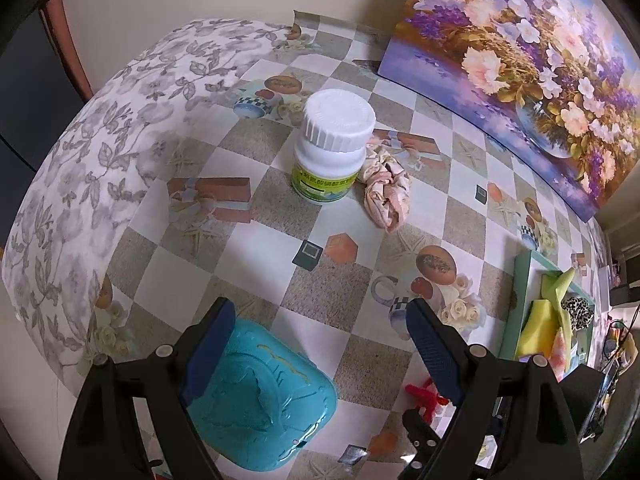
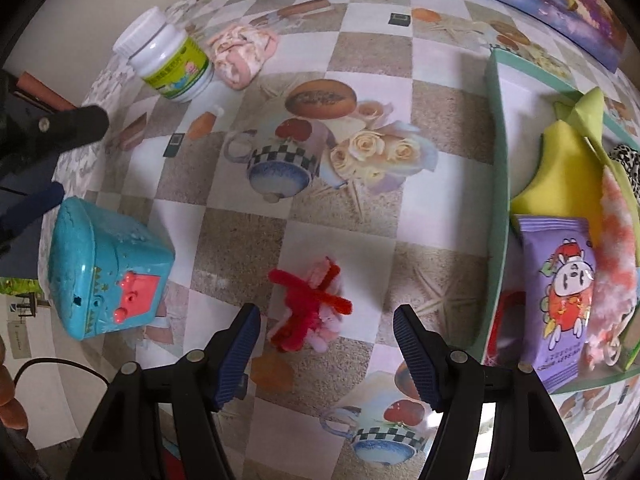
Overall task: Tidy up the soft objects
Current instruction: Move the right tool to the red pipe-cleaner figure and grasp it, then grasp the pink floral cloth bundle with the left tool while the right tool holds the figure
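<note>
A pink floral cloth scrunchie (image 1: pixel 386 190) lies on the checked tablecloth next to a white bottle (image 1: pixel 332 144); both also show in the right wrist view, the scrunchie (image 2: pixel 242 54) and the bottle (image 2: pixel 168 64). A red and pink pipe-cleaner toy (image 2: pixel 310 308) lies just ahead of my open, empty right gripper (image 2: pixel 326 344). My left gripper (image 1: pixel 320 344) is open and empty above the table. A green tray (image 2: pixel 496 160) at the right holds a yellow cloth (image 2: pixel 560 172), a purple packet (image 2: pixel 560 292) and a pink fluffy item (image 2: pixel 616 264).
A teal plastic box (image 2: pixel 104 268) stands at the left near the table edge; in the left wrist view the box (image 1: pixel 260 396) sits under the left finger. A flower painting (image 1: pixel 520 52) leans along the back. A floral cloth (image 1: pixel 100 152) covers the left side.
</note>
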A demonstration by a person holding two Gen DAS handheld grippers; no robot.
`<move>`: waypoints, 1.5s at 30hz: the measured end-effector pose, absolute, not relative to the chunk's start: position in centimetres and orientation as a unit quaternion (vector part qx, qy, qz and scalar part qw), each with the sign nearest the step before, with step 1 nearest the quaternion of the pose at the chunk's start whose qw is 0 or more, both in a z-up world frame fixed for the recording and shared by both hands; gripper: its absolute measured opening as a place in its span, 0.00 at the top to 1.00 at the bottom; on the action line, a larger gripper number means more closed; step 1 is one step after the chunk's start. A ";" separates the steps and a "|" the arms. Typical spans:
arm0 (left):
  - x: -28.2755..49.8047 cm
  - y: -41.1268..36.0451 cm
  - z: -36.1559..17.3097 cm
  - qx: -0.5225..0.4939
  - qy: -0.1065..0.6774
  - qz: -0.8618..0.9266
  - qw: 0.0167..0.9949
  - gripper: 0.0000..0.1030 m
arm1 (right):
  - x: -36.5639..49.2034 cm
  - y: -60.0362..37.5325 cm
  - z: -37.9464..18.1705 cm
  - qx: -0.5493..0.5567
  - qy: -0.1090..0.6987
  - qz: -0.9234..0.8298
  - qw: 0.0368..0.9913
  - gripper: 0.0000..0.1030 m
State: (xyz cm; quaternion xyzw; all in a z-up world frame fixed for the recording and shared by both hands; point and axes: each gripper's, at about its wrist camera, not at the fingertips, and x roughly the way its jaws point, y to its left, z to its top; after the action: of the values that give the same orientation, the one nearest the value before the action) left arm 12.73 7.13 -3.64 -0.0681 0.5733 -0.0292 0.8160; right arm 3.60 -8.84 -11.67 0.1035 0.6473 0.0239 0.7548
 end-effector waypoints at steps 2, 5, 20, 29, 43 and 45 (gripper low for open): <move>12.7 7.1 -3.7 -0.067 0.573 -0.030 0.816 0.15 | 3.6 -8.5 -12.0 0.099 0.649 0.020 0.754 0.30; 12.8 7.0 -3.7 -0.067 0.572 -0.032 0.817 0.15 | 3.6 -8.2 -12.2 0.096 0.650 0.019 0.754 0.31; 13.2 5.8 -4.3 -0.070 0.576 -0.057 0.813 0.15 | 3.4 -7.1 -12.5 0.099 0.648 0.031 0.755 0.62; 14.1 5.3 -4.9 -0.103 0.574 -0.061 0.810 0.15 | 4.9 -7.6 -12.6 0.099 0.638 0.026 0.763 0.64; 16.6 4.0 -6.4 -0.123 0.577 -0.035 0.807 0.15 | 7.7 -11.6 -11.5 0.126 0.612 0.003 0.781 0.66; 17.0 3.8 -6.9 -0.122 0.581 -0.029 0.804 0.15 | 8.3 -12.3 -11.1 0.134 0.604 0.000 0.785 0.66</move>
State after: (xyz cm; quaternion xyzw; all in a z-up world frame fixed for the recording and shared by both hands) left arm 16.99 3.83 -6.88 -0.1216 0.5809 -0.0289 0.8043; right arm 8.31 -12.29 -11.14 0.1335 0.6044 0.0003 0.7854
